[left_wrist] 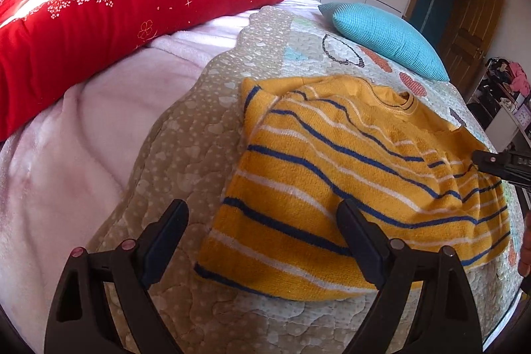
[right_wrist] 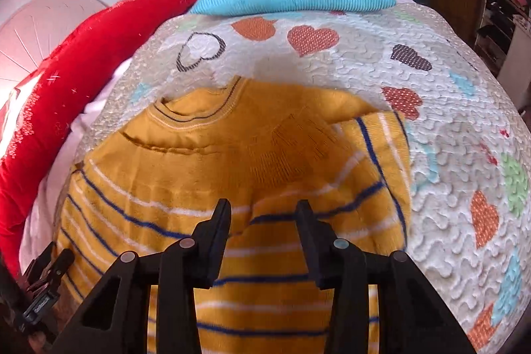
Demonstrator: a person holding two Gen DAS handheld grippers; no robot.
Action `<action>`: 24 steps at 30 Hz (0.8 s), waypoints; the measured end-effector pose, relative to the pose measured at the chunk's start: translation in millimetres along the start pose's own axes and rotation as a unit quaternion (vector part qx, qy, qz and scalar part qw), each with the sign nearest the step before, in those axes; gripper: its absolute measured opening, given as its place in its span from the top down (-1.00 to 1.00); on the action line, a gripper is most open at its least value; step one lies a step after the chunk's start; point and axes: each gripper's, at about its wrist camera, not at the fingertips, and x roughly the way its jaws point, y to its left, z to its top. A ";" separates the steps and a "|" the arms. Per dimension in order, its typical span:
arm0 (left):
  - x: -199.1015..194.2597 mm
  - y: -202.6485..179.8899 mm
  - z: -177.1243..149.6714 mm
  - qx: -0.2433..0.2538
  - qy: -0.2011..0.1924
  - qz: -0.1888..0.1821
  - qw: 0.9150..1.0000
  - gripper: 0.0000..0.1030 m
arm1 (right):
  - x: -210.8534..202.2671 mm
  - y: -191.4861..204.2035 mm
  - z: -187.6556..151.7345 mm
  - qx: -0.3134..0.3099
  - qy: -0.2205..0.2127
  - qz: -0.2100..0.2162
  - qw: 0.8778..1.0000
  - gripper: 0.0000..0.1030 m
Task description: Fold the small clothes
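Left wrist view: yellow knitted sweater with blue and white stripes (left_wrist: 348, 175) lies on quilted heart-patterned bedspread (left_wrist: 186, 128); left gripper (left_wrist: 262, 221) at six o'clock, jaws wide apart; right gripper (right_wrist: 264, 214) above the sweater, jaws parted.

No readable text, brand or number anywhere. The right gripper (left_wrist: 504, 163) body carries small pale markings at the left view's edge, too blurred to read. The left gripper (right_wrist: 43, 294) shows a similar tiny label in the right view, also illegible.
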 end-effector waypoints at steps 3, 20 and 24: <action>6.3 3.8 -0.3 -0.010 0.012 -0.007 1.000 -0.75 | 34.0 -15.2 17.3 0.021 0.013 -0.035 0.999 0.17; -17.7 63.0 21.6 -0.052 -0.039 0.140 0.988 -0.75 | -23.1 83.0 14.4 -0.069 -0.022 0.020 0.997 -0.18; -30.6 115.0 24.2 -0.130 -0.045 0.142 0.980 -0.75 | -18.3 145.7 -19.2 -0.131 0.012 0.076 0.988 -0.25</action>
